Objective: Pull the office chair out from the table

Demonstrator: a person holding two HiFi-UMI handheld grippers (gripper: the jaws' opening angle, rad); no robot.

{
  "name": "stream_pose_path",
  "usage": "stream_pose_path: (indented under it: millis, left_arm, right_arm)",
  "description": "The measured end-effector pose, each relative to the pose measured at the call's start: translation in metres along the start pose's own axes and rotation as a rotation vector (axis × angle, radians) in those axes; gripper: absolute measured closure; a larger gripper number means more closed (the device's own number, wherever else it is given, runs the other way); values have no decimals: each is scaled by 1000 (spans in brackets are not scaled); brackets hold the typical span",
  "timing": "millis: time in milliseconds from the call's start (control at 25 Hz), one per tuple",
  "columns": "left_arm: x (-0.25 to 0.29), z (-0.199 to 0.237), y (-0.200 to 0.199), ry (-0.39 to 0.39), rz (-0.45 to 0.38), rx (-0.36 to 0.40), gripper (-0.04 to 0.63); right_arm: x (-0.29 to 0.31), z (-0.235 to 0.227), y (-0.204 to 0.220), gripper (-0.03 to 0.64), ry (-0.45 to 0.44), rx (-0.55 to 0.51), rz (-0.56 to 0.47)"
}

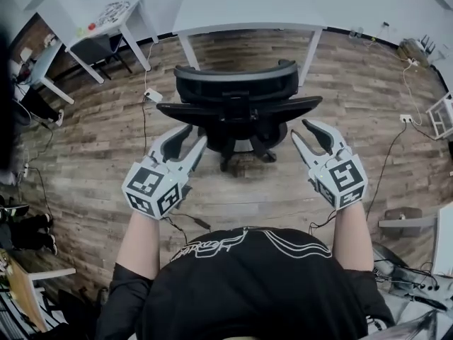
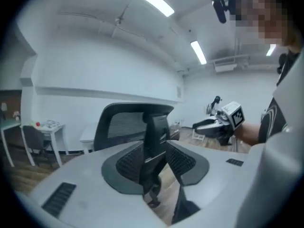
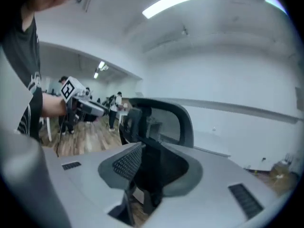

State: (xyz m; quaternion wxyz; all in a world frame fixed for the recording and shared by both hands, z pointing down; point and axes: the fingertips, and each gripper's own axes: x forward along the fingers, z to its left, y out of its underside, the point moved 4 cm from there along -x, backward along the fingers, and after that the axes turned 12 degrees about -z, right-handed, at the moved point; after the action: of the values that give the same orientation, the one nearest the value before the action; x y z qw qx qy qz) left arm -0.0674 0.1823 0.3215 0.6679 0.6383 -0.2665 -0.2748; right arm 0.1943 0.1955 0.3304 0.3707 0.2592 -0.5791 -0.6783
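The black mesh office chair [image 1: 237, 83] stands on the wooden floor a little out from the white table [image 1: 248, 6], its backrest towards me. My left gripper [image 1: 185, 140] hovers just left of the chair's back and my right gripper [image 1: 306, 129] just right of it, both clear of the chair. Each one is open with nothing between its fingers. In the left gripper view the chair [image 2: 126, 125] shows beyond the jaws, with the right gripper [image 2: 195, 126] off to the right. In the right gripper view the chair [image 3: 166, 122] sits ahead and the left gripper [image 3: 102, 109] to the left.
A second white table [image 1: 106, 20] with small items stands at the upper left, a dark chair [image 1: 95, 48] beneath it. Cables and a power strip [image 1: 153, 95] lie on the floor left of the chair; another socket block [image 1: 405, 118] and cables lie at the right.
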Motion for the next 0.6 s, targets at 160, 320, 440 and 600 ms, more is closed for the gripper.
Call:
stream_pose_path:
  millis: [160,320,440,600]
  left_arm:
    - [-26,-41,-28,111,-136,-199,539]
    - [-64,-68,-43,176,-202,-221,584]
    - [-94,-81,-40,213,-178,-245,589]
    - [-135,-89,-24,222,-164,-308,589]
  right_arm:
    - [-14,57,-41,553,-108,156,-144]
    - [-25,123,-68,575,-248,365,-254]
    - [-32,160,-79,581,-273,435,-273]
    - [-39,200,-83,581,-266,469,-270]
